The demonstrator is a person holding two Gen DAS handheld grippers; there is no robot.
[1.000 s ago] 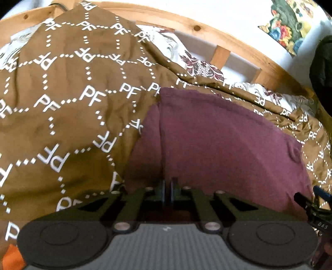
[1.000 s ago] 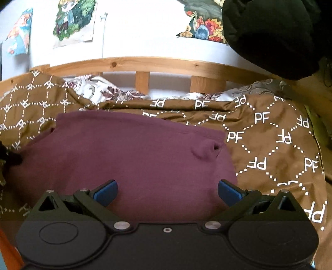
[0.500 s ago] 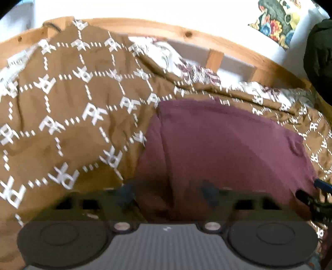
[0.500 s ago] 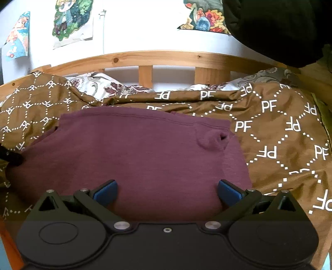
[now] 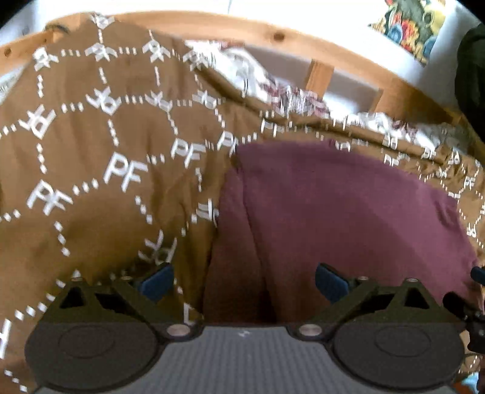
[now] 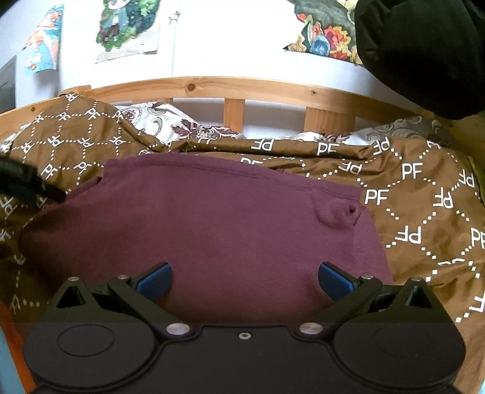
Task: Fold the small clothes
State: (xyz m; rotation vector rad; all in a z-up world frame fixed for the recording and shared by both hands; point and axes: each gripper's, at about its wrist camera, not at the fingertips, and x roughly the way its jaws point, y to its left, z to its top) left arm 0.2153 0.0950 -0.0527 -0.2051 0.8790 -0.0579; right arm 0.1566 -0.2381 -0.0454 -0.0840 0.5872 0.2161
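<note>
Both pairs of tongs stand wide apart with nothing between their blue pads: the left gripper (image 5: 244,280) was pinched shut on the near left edge of the cloth a second ago, was blurring open half a second ago, and now gapes fully, while the right gripper (image 6: 244,280) has kept the same spread throughout. Released, the folded maroon knit garment (image 6: 212,230) lies flat on the brown bedspread printed with white dotted diamonds and "PF" letters (image 6: 424,212), its near edge under both sets of fingers. Its far hem shows a stitched line, a lengthwise crease runs along its left side in the left wrist view (image 5: 251,212), and a small puckered bump sits near its far right corner (image 6: 336,213). Motion smears the left wrist view, so the bedspread print and the white floral pillow (image 5: 272,88) read poorly there. Black parts of the other gripper cut in at each view's edge, too little to make out. Beyond the bedspread stands the curved pine headboard (image 6: 242,88), then a white wall with colourful posters (image 6: 127,27), and a black hanging garment (image 6: 424,51) cropped at the upper right.
</note>
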